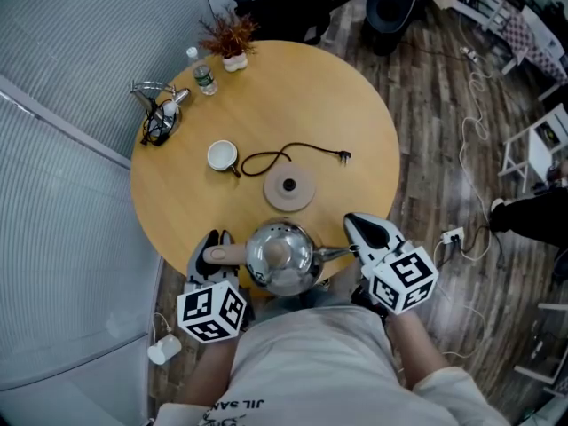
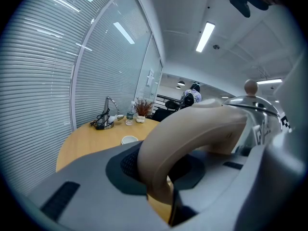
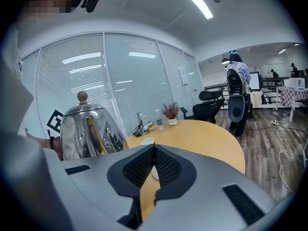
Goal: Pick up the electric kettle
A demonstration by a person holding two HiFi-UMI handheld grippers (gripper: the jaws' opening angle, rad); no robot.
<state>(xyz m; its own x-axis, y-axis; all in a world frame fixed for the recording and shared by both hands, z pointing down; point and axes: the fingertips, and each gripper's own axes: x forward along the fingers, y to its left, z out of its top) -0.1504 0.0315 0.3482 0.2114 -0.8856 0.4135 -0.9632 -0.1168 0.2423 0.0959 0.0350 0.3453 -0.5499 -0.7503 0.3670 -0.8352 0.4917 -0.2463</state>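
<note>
The left gripper [image 1: 213, 240] has its jaws partly closed around the beige handle [image 2: 192, 134] of the electric kettle [image 1: 282, 256], with the pads pressing on both sides of it. The kettle's body sits just to that gripper's right, at the near edge of the round table [image 1: 355, 122]. It is off its round base [image 1: 289, 189], which lies just ahead, though I can't tell whether it is clear of the tabletop. The right gripper [image 1: 357, 223] is closed on nothing, just beside the spout [image 1: 335, 254].

I'd judge the polished steel body slick, rigid and possibly heavy with water, so the handle is the right hold. Gripped that far out, the kettle may tip towards the spout.

Ahead of the grippers lie the power cord [image 1: 293, 153] and a white cup [image 1: 222, 155]. A water bottle [image 1: 203, 74] and a potted plant [image 1: 232, 43] stand well beyond them. As far as I can see, nothing blocks a straight lift.
</note>
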